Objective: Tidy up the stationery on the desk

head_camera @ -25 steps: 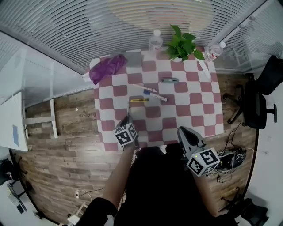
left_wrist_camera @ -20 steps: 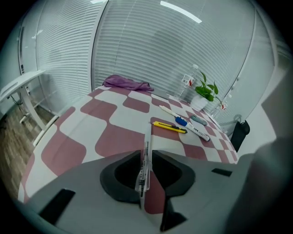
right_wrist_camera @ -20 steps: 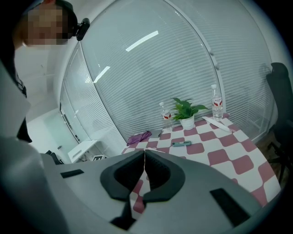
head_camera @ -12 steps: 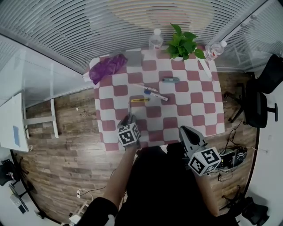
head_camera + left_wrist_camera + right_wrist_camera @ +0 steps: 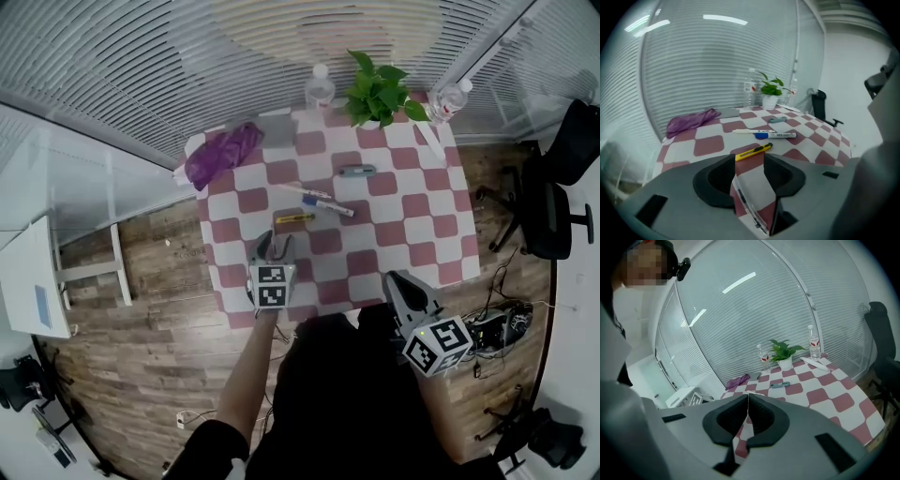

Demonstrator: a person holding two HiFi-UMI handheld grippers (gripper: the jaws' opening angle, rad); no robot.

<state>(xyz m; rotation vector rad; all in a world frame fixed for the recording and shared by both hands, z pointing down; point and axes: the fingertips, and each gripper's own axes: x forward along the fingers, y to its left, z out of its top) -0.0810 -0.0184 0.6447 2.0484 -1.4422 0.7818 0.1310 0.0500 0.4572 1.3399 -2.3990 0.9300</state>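
On the red-and-white checked table (image 5: 412, 225) lie a yellow utility knife (image 5: 294, 218) (image 5: 753, 151), a white pen (image 5: 306, 190) (image 5: 747, 131), a blue-capped marker (image 5: 328, 204) (image 5: 774, 135) and a grey-blue item (image 5: 357, 171) (image 5: 780, 385). My left gripper (image 5: 272, 249) (image 5: 749, 161) hangs over the table's near part, just short of the knife. Its jaws have just been opening and stand open with nothing between them. My right gripper (image 5: 398, 286) (image 5: 748, 401) is shut and empty at the table's near edge.
A purple cloth (image 5: 223, 155) and a flat grey item (image 5: 281, 129) lie at the far left. A potted plant (image 5: 377, 91), two water bottles (image 5: 320, 89) (image 5: 448, 98) and a white strip (image 5: 431, 141) stand along the far edge. An office chair (image 5: 553, 202) is at the right.
My left gripper has moved forward over the table toward the yellow knife, rolled, and its jaws have opened. The right gripper has stayed where it was.
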